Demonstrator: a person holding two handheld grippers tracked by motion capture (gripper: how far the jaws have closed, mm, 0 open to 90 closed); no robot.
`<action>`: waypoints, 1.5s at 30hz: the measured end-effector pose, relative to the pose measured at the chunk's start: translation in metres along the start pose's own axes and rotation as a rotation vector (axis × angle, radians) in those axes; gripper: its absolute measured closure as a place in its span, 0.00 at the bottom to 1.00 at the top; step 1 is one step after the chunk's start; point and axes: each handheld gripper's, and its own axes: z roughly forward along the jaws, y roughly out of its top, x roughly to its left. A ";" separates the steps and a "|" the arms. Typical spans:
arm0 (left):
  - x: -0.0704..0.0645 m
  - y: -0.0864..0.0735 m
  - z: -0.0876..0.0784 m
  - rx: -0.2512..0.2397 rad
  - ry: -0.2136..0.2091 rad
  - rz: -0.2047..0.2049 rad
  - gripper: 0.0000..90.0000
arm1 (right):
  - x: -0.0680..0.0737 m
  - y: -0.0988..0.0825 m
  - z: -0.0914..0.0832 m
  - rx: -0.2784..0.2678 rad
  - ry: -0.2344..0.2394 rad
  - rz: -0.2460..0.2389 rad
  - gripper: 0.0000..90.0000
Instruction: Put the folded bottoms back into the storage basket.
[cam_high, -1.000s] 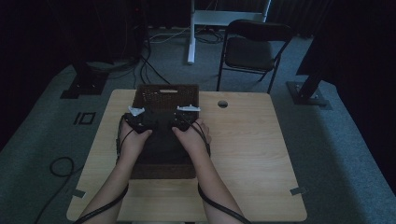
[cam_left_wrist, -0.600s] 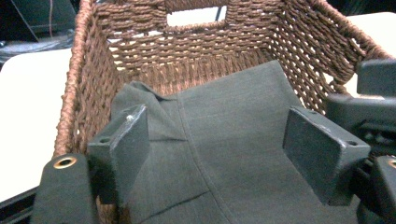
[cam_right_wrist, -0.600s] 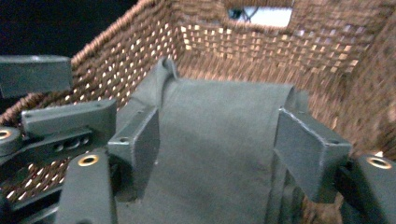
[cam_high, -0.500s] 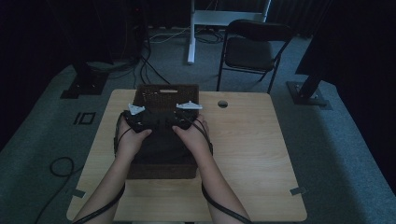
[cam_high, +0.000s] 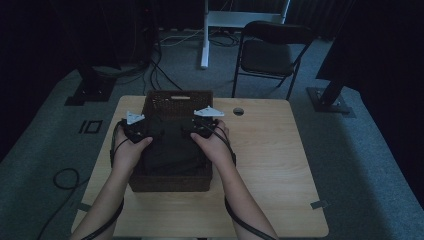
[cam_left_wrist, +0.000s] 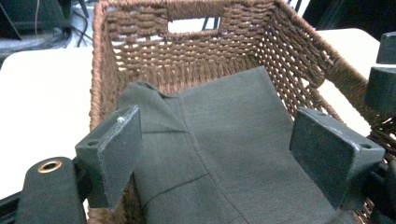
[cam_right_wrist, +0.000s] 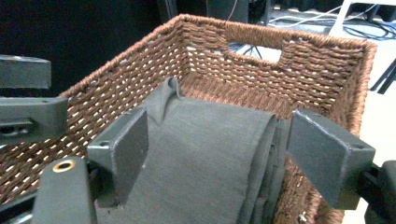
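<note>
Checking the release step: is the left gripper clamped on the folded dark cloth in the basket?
No: in the left gripper view its jaws stand wide apart above the folded dark cloth lying in the wicker basket.

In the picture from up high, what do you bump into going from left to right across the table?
Left gripper → folded dark cloth in the wicker basket → right gripper → round hole in the table top → bare table.

Looks like a lab/recording studio, not a home — dark curtained surround, grey carpet, plain wooden tabletop (cam_high: 280, 165) centre. Stand bases (cam_high: 330, 100) flank it, cables (cam_high: 165, 60) run across the floor, one folding chair (cam_high: 267, 55) behind, white rig frame (cam_high: 240, 20) at back.
</note>
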 end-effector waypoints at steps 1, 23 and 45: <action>0.001 0.000 -0.002 -0.002 -0.004 0.001 0.19 | 0.000 0.001 -0.002 -0.001 0.002 -0.001 0.23; 0.044 -0.020 -0.044 -0.078 0.021 -0.043 0.19 | -0.041 -0.016 -0.054 -0.078 -0.027 -0.040 0.20; 0.078 -0.067 -0.062 -0.141 0.140 -0.119 0.17 | -0.098 -0.072 -0.089 -0.069 -0.155 -0.021 0.19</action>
